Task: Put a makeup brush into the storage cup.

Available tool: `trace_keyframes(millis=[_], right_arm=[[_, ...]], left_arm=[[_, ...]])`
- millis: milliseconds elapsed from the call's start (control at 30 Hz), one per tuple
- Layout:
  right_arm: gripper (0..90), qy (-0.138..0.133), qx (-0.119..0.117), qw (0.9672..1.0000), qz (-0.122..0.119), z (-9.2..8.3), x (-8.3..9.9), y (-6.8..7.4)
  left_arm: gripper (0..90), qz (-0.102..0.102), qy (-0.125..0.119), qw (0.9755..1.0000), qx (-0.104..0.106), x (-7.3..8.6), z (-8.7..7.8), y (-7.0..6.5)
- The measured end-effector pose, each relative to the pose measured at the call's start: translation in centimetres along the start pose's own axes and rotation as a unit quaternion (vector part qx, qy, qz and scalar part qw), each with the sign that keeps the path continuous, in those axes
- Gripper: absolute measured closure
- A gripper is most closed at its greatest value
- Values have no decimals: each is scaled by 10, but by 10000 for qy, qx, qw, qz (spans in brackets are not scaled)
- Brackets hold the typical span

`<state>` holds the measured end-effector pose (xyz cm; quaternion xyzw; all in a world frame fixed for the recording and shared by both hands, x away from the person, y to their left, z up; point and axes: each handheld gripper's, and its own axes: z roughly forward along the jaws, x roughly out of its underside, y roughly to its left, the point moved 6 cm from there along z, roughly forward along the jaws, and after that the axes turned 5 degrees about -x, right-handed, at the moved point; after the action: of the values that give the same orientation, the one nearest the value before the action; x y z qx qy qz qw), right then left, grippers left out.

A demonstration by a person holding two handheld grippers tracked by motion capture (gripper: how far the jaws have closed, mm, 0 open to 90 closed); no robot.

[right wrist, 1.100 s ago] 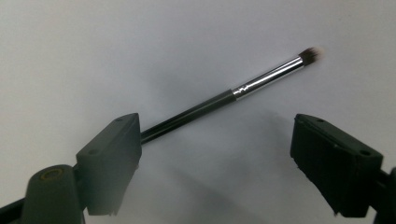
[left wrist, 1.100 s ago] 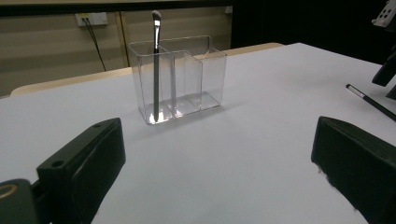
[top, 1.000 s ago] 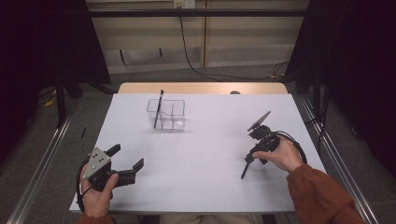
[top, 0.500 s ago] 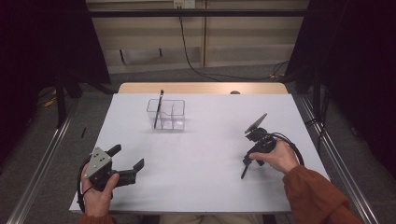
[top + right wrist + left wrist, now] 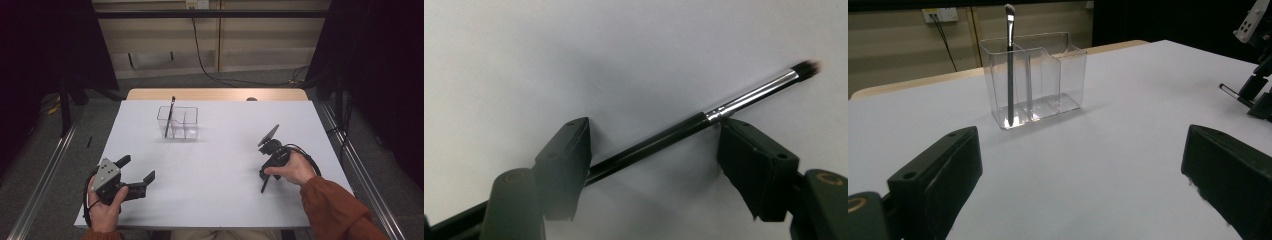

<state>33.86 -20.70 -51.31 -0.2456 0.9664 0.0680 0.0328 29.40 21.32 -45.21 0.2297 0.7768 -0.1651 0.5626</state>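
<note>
A black-handled makeup brush [image 5: 684, 131] with a silver ferrule lies flat on the white table [image 5: 220, 165]. My right gripper [image 5: 651, 150] points down over it and its jaws have just been closing. They straddle the handle without clamping it. From above, the brush [image 5: 263, 185] pokes out below the right gripper [image 5: 266, 170]. My left gripper [image 5: 136, 168] rests open near the front left edge, nothing between its jaws [image 5: 1083, 165]. A clear divided organizer [image 5: 178, 122] stands at the back with a second brush [image 5: 169, 117] upright in its left compartment.
The organizer [image 5: 1048, 80] has further compartments beside the one with the upright brush [image 5: 1010, 65]. A wooden strip [image 5: 215, 94] borders the table's far edge. Metal rails run along the floor on both sides. A cable trails from each gripper.
The right gripper has shifted slightly to the left over the lying brush. The left hand and gripper have stayed put.
</note>
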Motion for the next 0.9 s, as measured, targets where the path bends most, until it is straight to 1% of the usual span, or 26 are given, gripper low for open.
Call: trace_keyframes(millis=[67,100,133,267,300,367,400,433,500,567,600,667,800,900], right_arm=[[313,31,-6,10000,-83,0,-1,-1],[323,96,0,9999,-59,0,-1,0],[326,101,18,9999,-108,0,-1,0],[367,171,7,9998,-89,-1,-2,-1],[400,169,17,9998,-101,-2,-2,-2],[472,144,20,9999,-48,-3,-1,-2],[546,141,22,9999,-8,-4,0,-3],[589,121,33,9999,6,-5,0,-4],[631,71,3,10000,-22,-6,2,-7],[660,83,3,10000,-7,-6,2,-7],[672,75,16,10000,-55,-6,2,-7],[701,103,0,9999,-14,-6,2,-7],[813,107,-27,9999,17,-7,3,-8],[844,82,-54,10000,2,-6,4,-9]], left_arm=[[30,-5,-2,10000,5,0,0,0],[30,-9,-1,10000,9,0,0,0],[30,-8,1,10000,10,0,0,0],[30,-1,5,10000,12,0,0,0],[30,1,8,10000,15,0,0,0],[30,-3,12,10000,25,0,1,0],[30,-11,17,10000,28,0,1,0],[30,-9,22,10000,27,0,1,-1],[30,-11,16,10000,31,0,1,-1],[30,-10,19,10000,30,0,1,-1],[30,-13,18,10000,31,0,1,-1],[30,-7,24,10000,26,1,1,-1],[30,-16,26,10000,27,1,1,-1],[30,-9,28,10000,30,1,1,-1]])
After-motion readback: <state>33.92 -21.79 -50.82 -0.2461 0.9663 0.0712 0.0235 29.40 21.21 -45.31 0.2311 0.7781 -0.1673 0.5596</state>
